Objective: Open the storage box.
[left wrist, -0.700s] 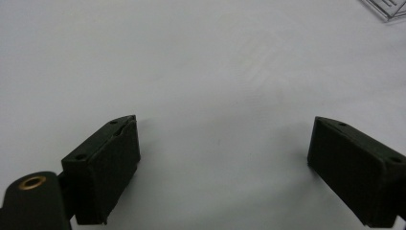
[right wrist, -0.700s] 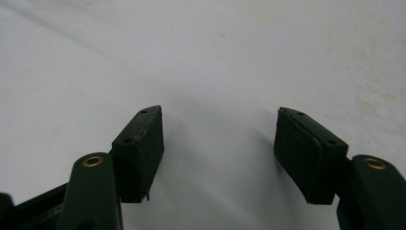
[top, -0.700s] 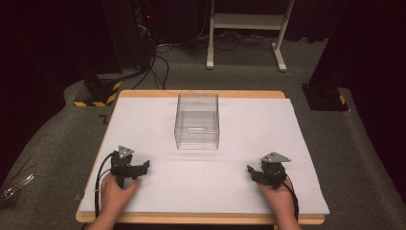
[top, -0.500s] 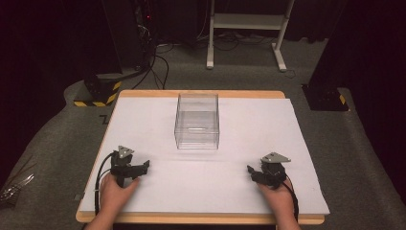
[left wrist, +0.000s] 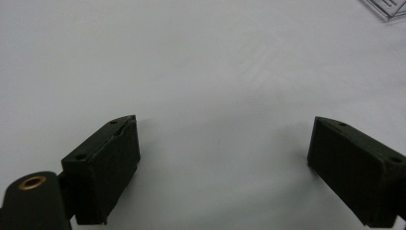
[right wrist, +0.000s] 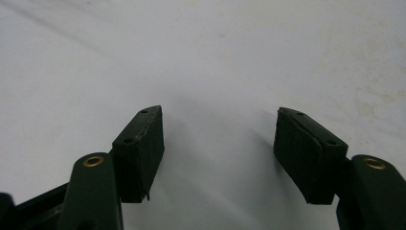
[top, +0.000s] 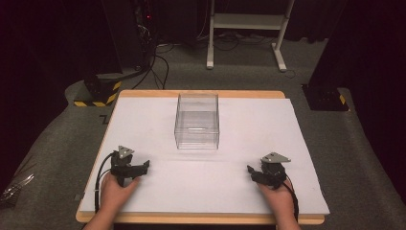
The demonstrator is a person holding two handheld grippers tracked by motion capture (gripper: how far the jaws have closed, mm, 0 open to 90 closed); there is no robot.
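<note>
A clear plastic box (top: 197,121) stands upright on the white sheet (top: 239,191) covering the table (top: 201,219), at the middle of its far half, well apart from both grippers. The left gripper (top: 144,166) rests on the sheet near the front left, held in the person's left hand (top: 117,189), its jaws spread wide with nothing between them. The right gripper (top: 250,171) rests near the front right in the right hand (top: 277,197), jaws likewise apart and empty. Both point inward across the bare sheet.
</note>
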